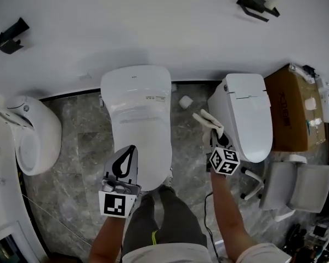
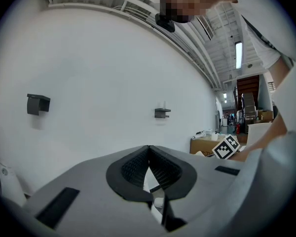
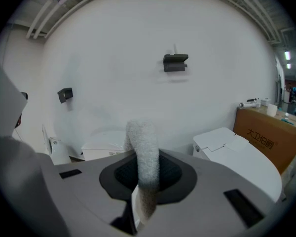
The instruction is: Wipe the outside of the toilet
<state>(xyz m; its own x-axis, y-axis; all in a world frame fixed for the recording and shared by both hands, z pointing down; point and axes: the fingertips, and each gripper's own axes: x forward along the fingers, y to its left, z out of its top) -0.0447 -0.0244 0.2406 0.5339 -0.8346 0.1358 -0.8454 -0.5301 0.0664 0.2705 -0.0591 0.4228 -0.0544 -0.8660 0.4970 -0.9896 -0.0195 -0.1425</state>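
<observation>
Your right gripper has its jaws closed on the cloth, ready for wiping. The left gripper, closed with nothing inside, waits above the front of the toilet before you.

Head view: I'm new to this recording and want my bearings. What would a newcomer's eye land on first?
A glossy white ceramic toilet with its lid closed stands at centre against the white wall, with a second white toilet to its right. Between them the right gripper clamps a white fluffy cloth. The left gripper, jaws shut and empty, hangs at the near end of the centre toilet.
</observation>
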